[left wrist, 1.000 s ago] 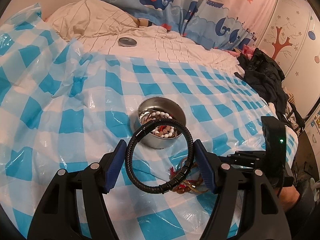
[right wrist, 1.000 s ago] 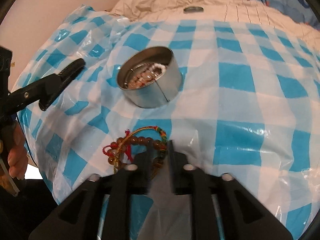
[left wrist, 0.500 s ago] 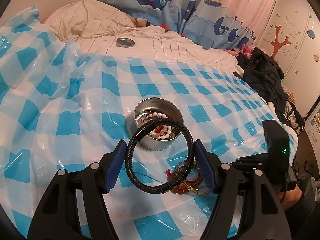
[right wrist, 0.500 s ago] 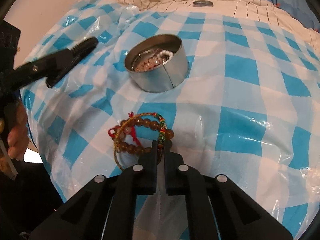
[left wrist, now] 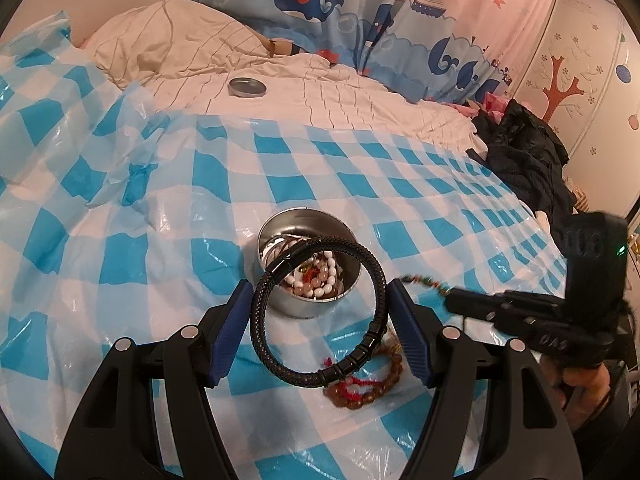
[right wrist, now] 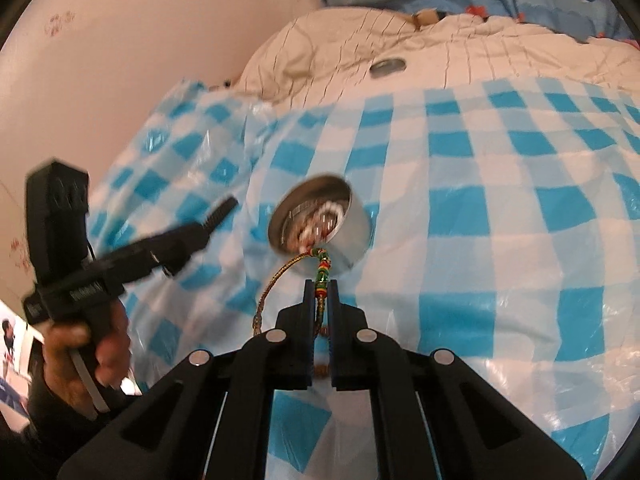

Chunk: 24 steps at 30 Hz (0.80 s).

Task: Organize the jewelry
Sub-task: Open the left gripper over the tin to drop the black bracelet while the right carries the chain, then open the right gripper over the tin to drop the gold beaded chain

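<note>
Left gripper point(left wrist: 318, 312) is pinching the black braided bracelet point(left wrist: 320, 312) above the tin point(left wrist: 310, 264) mid-bed, while right gripper point(right wrist: 320, 300) is clamping the beaded cord bracelet point(right wrist: 322, 272), presumably tin-bound.

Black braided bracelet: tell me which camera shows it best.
The left wrist view. There the black braided bracelet shows as a whole loop, clasp included, held between the left gripper pads in front of the metal tin. The right wrist view shows none of it, only the left gripper's dark fingers from the side.
</note>
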Tool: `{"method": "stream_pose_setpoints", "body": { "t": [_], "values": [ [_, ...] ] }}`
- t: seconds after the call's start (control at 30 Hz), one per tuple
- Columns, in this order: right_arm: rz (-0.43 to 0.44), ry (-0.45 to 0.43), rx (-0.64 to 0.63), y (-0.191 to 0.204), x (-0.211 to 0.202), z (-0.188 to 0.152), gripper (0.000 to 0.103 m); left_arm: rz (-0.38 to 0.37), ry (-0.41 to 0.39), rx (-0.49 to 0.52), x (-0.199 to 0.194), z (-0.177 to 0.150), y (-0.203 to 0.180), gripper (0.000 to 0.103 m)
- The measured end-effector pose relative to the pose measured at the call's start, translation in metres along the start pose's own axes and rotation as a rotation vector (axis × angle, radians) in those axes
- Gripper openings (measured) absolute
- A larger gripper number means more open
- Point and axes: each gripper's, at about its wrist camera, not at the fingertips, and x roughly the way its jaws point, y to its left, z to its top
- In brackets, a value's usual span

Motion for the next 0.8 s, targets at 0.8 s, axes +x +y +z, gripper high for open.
{"method": "stream_pose_setpoints", "body": {
  "t": [0.8],
  "values": [
    [-0.074,-0.048,-0.034,0.02,0.064,0.05,0.006,-0.019,-0.032,-0.251,0.036,0.033,0.048,0.077]
  ]
}}
